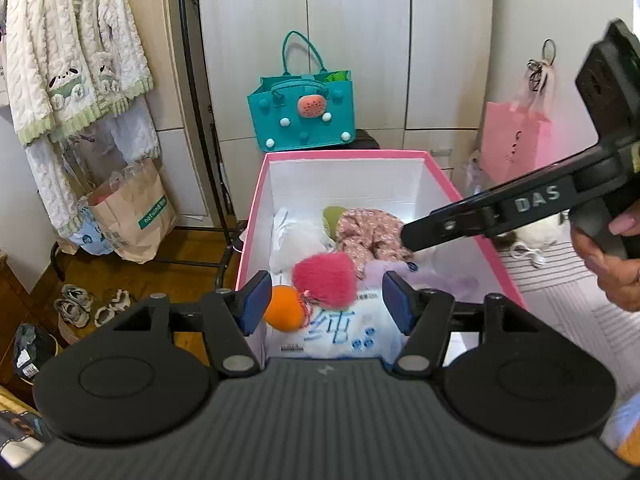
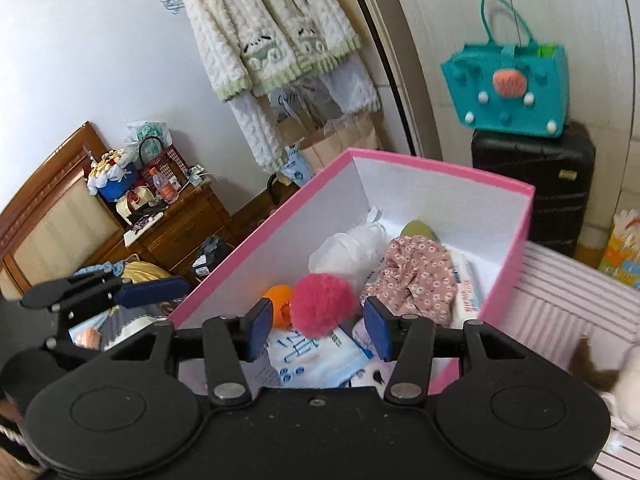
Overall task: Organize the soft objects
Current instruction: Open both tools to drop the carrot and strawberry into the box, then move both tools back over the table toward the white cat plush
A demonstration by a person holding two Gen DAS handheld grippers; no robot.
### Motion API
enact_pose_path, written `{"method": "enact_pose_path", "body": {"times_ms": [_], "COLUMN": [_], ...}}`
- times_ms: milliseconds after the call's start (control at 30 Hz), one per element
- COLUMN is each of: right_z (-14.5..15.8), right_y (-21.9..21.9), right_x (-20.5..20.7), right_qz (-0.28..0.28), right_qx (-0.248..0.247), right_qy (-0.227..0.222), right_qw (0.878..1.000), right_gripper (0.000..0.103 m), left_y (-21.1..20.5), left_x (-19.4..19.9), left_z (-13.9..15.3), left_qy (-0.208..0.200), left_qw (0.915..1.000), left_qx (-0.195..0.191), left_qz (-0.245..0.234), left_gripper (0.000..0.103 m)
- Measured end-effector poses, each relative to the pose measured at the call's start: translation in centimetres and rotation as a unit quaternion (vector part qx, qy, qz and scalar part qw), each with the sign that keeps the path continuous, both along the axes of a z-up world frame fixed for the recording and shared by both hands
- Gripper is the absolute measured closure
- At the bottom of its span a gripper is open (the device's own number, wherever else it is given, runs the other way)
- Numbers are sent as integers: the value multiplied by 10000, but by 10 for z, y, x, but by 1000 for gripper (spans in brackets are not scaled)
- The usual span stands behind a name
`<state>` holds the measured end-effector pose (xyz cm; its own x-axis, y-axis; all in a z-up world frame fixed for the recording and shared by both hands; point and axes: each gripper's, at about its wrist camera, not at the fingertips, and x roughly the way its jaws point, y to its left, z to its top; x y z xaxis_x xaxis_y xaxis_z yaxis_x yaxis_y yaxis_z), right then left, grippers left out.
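Blue-padded left gripper (image 1: 326, 302) sits nearest the lens, jaws spread wide and holding nothing, poised over the near end of the pink box (image 1: 258, 184). Right gripper (image 2: 316, 328) likewise parted and empty, above the same box from the other side; seen from the left wrist, its black finger reaches in over the right wall, held by the person's right hand (image 1: 612, 264).

Box contents, near to far:
- pink pompom (image 1: 325, 279), fluffy, lying on a white-and-blue tissue pack (image 1: 340, 330); it shows between the pads in both views.
- orange ball (image 1: 284, 307), touching the pompom's left side, against the left wall.
- lilac soft item (image 1: 384, 272) just right of the pompom, partly hidden.
- white plastic bag (image 1: 298, 240), crumpled, behind the pompom.
- floral pink fabric (image 1: 370, 232), bunched, beside the bag toward the right wall.
- green rounded object (image 1: 332, 214) at the far end, mostly covered.
- second wipes pack (image 2: 468, 284) along the right wall.

Surroundings: box rests on a striped bed cover (image 1: 560, 276). White plush toy (image 2: 628, 380) lies on the cover outside the box. Teal felt tote (image 1: 302, 114) stands on a black suitcase (image 2: 532, 184) before the wardrobe (image 1: 360, 40). Cream fleece jacket (image 1: 68, 48) hangs on a rack at left, brown paper bag (image 1: 132, 216) below it, sneakers (image 1: 74, 306) on the wooden floor.
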<state>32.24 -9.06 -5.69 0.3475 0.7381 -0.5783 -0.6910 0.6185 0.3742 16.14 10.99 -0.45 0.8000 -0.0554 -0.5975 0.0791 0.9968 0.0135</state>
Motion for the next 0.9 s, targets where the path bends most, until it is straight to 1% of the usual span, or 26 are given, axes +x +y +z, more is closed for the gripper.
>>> {"method": "enact_pose_path", "body": {"times_ms": [200, 300, 367, 400, 433, 633, 667, 767, 833, 900], "right_z": [24, 37, 45, 47, 50, 56, 56, 55, 52, 49], "right_y": [-25, -37, -45, -49, -53, -77, -82, -96, -105, -112], "right_x": [-42, -63, -77, -82, -89, -126, -131, -145, -154, -161], "right_qz": [83, 93, 131, 140, 163, 231, 214, 144, 102, 91], "right_qx": [-52, -79, -75, -59, -64, -159, -180, -260, -324, -418], "right_qy": [-485, -681, -789, -828, -861, -1023, -1042, -1086, -1124, -1120], "right_qw": [9988, 9976, 9968, 9964, 9961, 9944, 9942, 9936, 9931, 9928], "right_gripper": [46, 46, 44, 42, 40, 40, 39, 32, 26, 26], "left_y": [3, 2, 0, -2, -3, -21, -26, -42, -54, -65], "left_x": [-28, -40, -48, -51, -55, -77, -80, -88, -93, -96], "left_z": [18, 29, 36, 38, 41, 49, 49, 47, 44, 40], "left_qy": [35, 62, 104, 127, 155, 437, 482, 554, 586, 632], "left_qw": [9997, 9991, 9983, 9978, 9972, 9898, 9881, 9855, 9837, 9811], "left_qx": [-124, -177, -246, -275, -309, -604, -612, -494, -368, -311], "left_qz": [-218, -381, -517, -581, -661, -1216, -1324, -1524, -1662, -1800], "left_gripper": [40, 36, 34, 34, 33, 28, 28, 27, 23, 18]}}
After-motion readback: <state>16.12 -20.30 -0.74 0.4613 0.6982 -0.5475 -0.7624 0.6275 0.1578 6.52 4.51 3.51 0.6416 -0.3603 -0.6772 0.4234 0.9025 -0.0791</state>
